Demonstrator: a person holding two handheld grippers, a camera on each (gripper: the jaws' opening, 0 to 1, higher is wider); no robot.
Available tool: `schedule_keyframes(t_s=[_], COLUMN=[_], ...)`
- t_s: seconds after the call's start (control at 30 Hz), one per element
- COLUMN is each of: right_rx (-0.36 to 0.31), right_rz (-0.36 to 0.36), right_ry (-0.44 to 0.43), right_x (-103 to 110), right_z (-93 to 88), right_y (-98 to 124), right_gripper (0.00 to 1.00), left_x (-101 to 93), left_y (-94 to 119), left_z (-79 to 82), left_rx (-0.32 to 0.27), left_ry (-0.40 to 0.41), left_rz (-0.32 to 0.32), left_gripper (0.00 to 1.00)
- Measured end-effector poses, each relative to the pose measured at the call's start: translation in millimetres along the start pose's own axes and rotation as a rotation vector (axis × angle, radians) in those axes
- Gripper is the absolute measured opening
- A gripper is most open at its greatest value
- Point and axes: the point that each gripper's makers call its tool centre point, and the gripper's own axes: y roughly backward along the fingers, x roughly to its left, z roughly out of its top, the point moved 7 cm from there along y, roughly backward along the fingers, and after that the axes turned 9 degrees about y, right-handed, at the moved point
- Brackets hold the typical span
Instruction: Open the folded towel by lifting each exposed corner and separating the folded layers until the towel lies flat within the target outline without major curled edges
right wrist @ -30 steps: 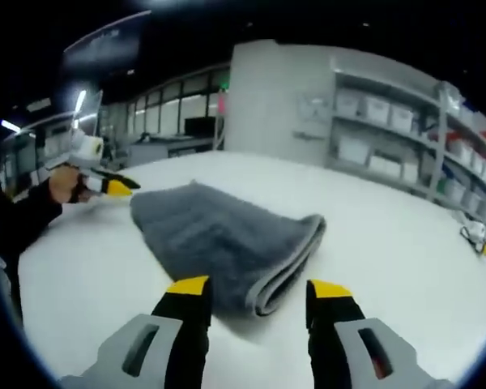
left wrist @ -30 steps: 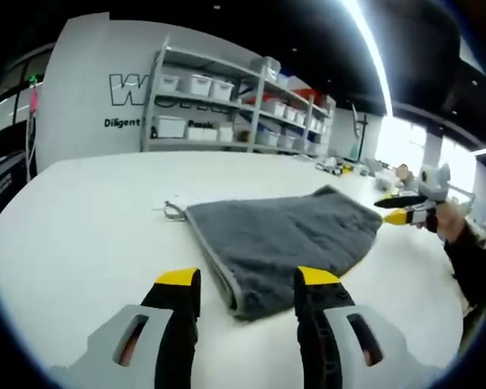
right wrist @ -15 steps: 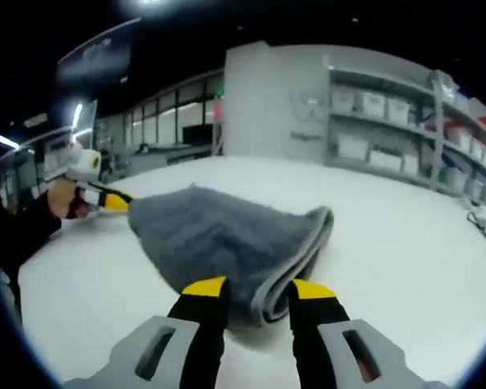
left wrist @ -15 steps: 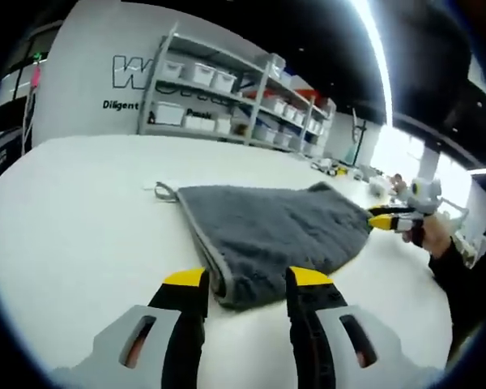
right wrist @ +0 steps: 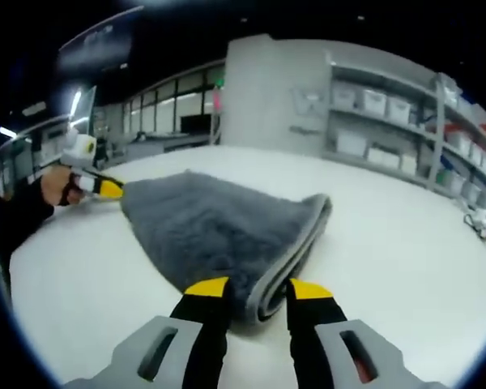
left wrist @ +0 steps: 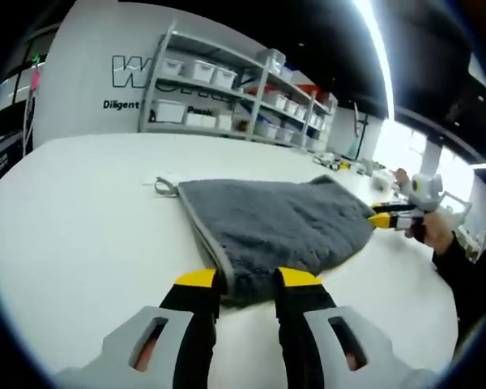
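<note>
In the left gripper view our left gripper (left wrist: 248,279) has its yellow-tipped fingers (left wrist: 198,279) narrowed around the near corner of the folded grey towel (left wrist: 279,223); the cloth sits between the tips, but we cannot tell whether they are actually pinching it. From those fingers the towel runs forward and to the right across the white table (left wrist: 81,219), its hemmed edge leading away to a small hanging loop (left wrist: 164,187) at the far left corner. At the far right end of the cloth the other gripper's yellow tip touches the edge, held in a hand (left wrist: 433,229). In the right gripper view our right gripper (right wrist: 257,288) is the same story: fingers (right wrist: 309,290) set close either side of the folded, rolled hem at the near end, contact not clear enough to call clamped. The towel spreads forward and left from there, and the left gripper reaches its far left corner. Beyond the table, shelving (left wrist: 227,101) with white bins stands against a wall with lettering.
</note>
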Motion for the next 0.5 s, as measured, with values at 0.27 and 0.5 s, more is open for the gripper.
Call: schedule_keyframes(t_s=[0.27, 0.5], right_rx=[0.008, 0.016], right_rz=[-0.001, 0.005], right_ry=[-0.031, -0.053], right_x=[5.9, 9.7], right_z=[-1.9, -3.8], right_y=[0.6, 1.7], right_gripper=[0.22, 0.23], left_x=[11.5, 8.2], left_y=[1.7, -0.4], left_z=[2.7, -0.7], left_rx=[0.010, 0.011], left_ry=[0.029, 0.014], left_rz=[-0.008, 0.009], left_gripper=[0.19, 0.21])
